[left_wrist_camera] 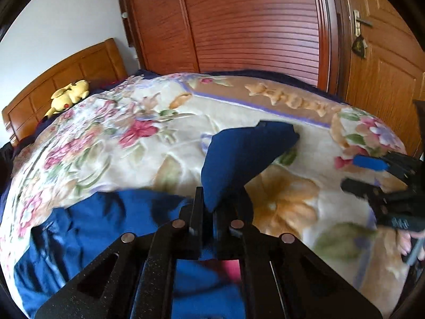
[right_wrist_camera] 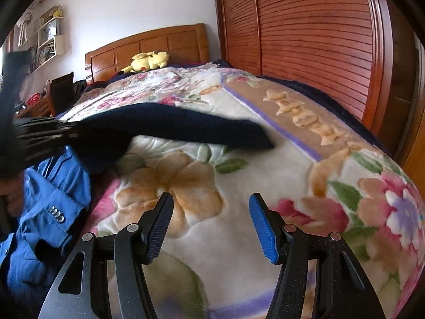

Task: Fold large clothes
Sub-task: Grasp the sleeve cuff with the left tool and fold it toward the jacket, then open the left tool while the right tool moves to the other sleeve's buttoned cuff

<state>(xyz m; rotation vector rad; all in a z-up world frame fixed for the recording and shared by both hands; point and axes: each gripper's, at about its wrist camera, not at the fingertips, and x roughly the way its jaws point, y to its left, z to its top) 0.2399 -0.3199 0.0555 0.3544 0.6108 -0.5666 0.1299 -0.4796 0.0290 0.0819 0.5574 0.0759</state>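
A blue jacket lies crumpled on the floral blanket on the bed. My left gripper is shut on a dark blue fold of it and holds it lifted, stretched toward the far right. In the right wrist view the lifted fold spans the left, and the jacket's sleeve with buttons lies at lower left. My right gripper is open and empty over the blanket; it also shows in the left wrist view.
A yellow plush toy lies by the wooden headboard. A slatted wardrobe stands beyond the bed. A door is at the right. A chair and shelves are at the far left.
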